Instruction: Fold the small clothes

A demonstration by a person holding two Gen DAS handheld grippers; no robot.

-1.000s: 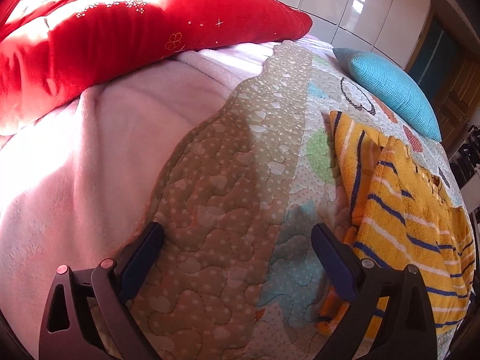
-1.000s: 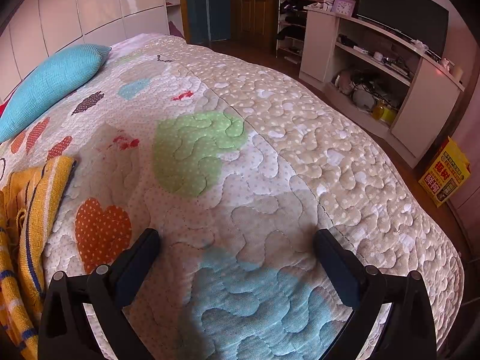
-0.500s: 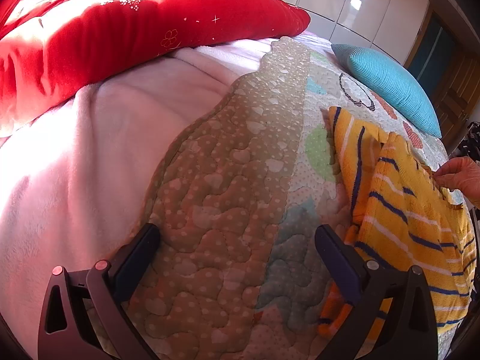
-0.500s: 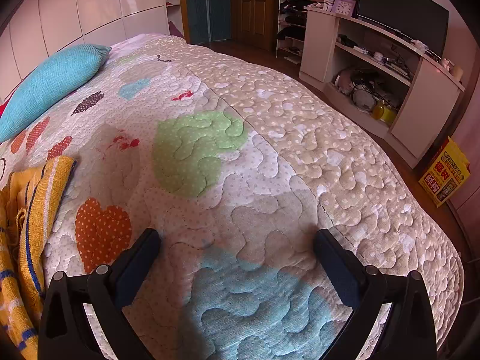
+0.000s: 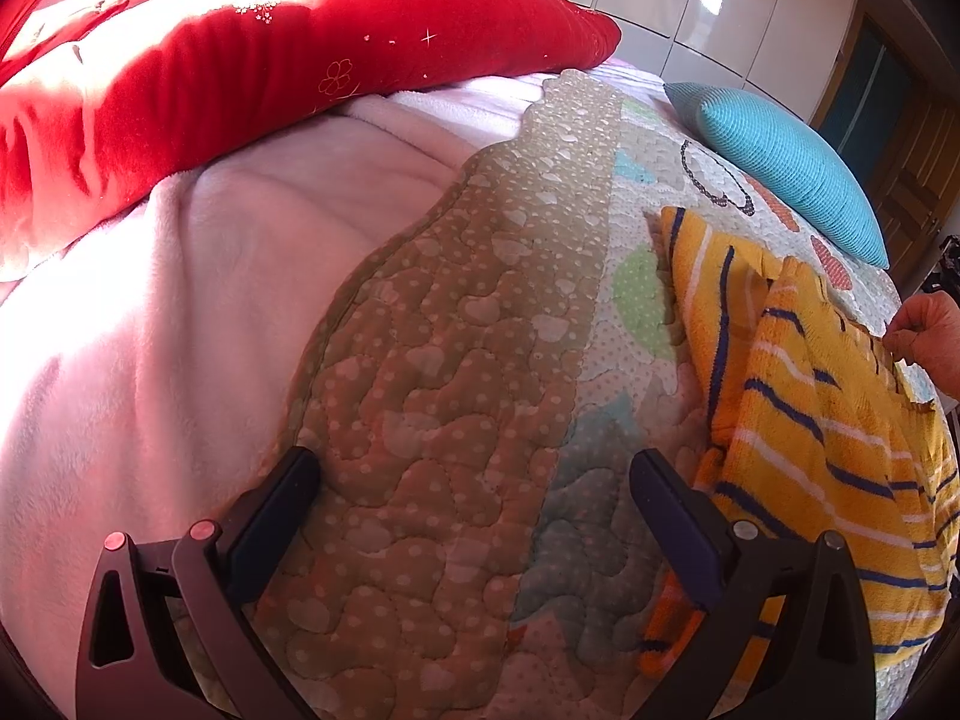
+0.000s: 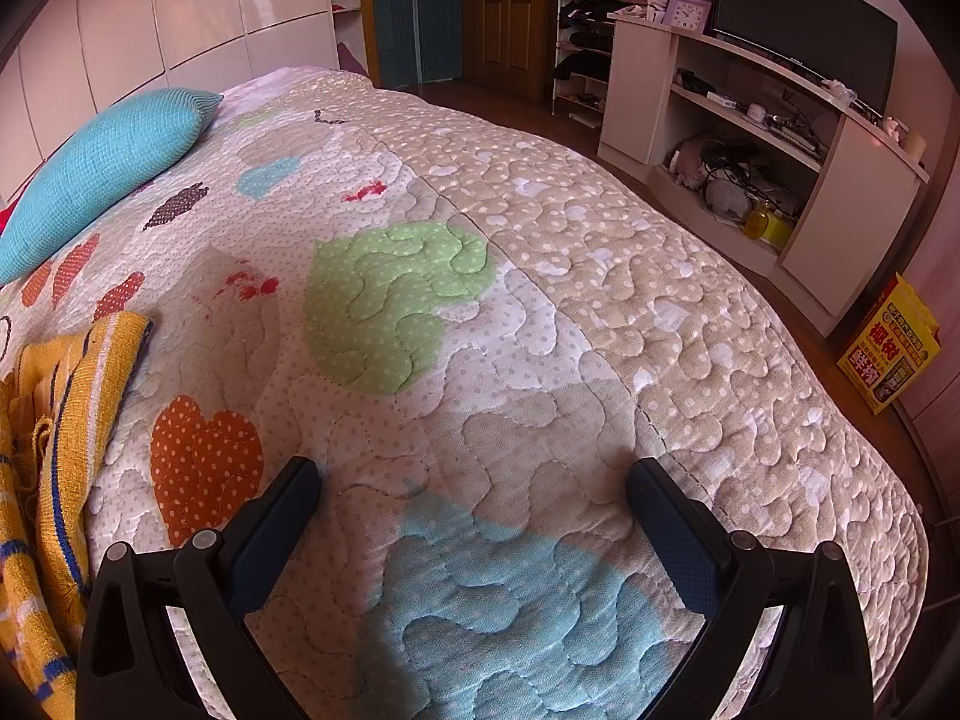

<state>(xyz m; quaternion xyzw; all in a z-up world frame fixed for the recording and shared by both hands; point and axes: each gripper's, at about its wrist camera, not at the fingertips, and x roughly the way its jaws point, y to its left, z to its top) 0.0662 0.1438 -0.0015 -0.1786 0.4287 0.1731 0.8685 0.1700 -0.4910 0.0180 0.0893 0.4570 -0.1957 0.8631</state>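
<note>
The striped knit garment (image 5: 810,420) lies crumpled on the quilted bedspread (image 5: 456,396). It appears soft, light and limp: expect sagging and no retained shape when lifted. Judged best hold: a hem or corner edge, pinching a single layer.

Left gripper (image 5: 474,474): jaws spread wide, holding nothing; the garment lies just beside its right finger. A bare hand (image 5: 930,339) pinches the garment's far edge.

Right gripper (image 6: 474,480): jaws spread, empty; the garment (image 6: 54,432) lies to its left, apart.

Sunlit quilted bed (image 6: 540,300), glossy wardrobe (image 6: 180,18)
</note>
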